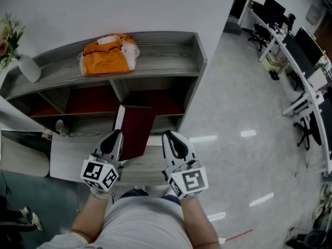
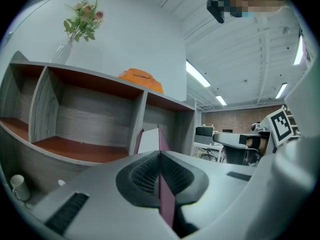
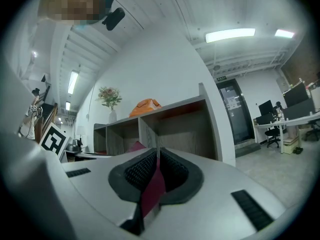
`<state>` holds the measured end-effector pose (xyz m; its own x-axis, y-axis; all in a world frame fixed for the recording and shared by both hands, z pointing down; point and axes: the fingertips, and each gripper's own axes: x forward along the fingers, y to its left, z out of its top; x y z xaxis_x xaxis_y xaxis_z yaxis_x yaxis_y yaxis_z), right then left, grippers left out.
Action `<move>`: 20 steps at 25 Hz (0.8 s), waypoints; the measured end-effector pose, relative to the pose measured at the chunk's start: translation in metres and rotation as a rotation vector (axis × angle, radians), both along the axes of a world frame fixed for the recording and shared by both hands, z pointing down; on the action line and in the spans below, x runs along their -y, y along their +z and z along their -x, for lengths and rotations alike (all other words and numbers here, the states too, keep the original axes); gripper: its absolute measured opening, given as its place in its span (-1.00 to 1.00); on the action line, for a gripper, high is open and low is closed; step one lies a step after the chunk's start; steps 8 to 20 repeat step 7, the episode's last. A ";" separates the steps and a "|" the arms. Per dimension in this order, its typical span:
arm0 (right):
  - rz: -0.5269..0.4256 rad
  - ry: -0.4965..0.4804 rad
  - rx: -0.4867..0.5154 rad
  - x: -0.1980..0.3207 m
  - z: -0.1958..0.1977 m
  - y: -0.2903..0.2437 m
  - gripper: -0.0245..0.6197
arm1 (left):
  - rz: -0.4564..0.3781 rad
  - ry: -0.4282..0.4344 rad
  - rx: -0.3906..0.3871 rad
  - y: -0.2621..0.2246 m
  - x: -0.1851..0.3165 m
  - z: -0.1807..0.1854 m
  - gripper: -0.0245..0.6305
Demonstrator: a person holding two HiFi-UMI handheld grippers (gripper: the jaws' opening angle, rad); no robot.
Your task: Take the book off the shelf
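A dark maroon book (image 1: 136, 128) hangs upright in front of the grey shelf unit (image 1: 155, 48), clear of its compartments. My left gripper (image 1: 115, 138) is shut on its left cover; in the left gripper view the maroon cover (image 2: 166, 196) runs between the closed pads, with white pages (image 2: 149, 143) beyond. At the book's right side, my right gripper (image 1: 169, 138) is shut too. The right gripper view has a maroon strip of the book (image 3: 151, 190) pinched between its pads (image 3: 134, 171).
An orange bag (image 1: 109, 53) lies on top of the shelf, and a vase with flowers (image 1: 27, 66) stands at its left end. A white cup (image 1: 59, 126) sits on the low ledge. Desks with monitors and chairs (image 1: 293, 51) line the far right across a shiny floor.
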<state>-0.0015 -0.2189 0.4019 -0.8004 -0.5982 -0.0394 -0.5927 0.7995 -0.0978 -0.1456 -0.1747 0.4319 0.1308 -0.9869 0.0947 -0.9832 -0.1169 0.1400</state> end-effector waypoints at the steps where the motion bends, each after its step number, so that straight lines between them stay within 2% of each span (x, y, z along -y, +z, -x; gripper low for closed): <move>1: 0.001 0.001 0.000 0.000 0.000 0.000 -0.83 | -0.001 0.000 0.000 0.000 0.000 0.000 -0.86; 20: 0.012 0.004 -0.007 -0.001 -0.003 0.005 -0.83 | 0.000 0.002 0.000 0.001 -0.001 -0.002 -0.86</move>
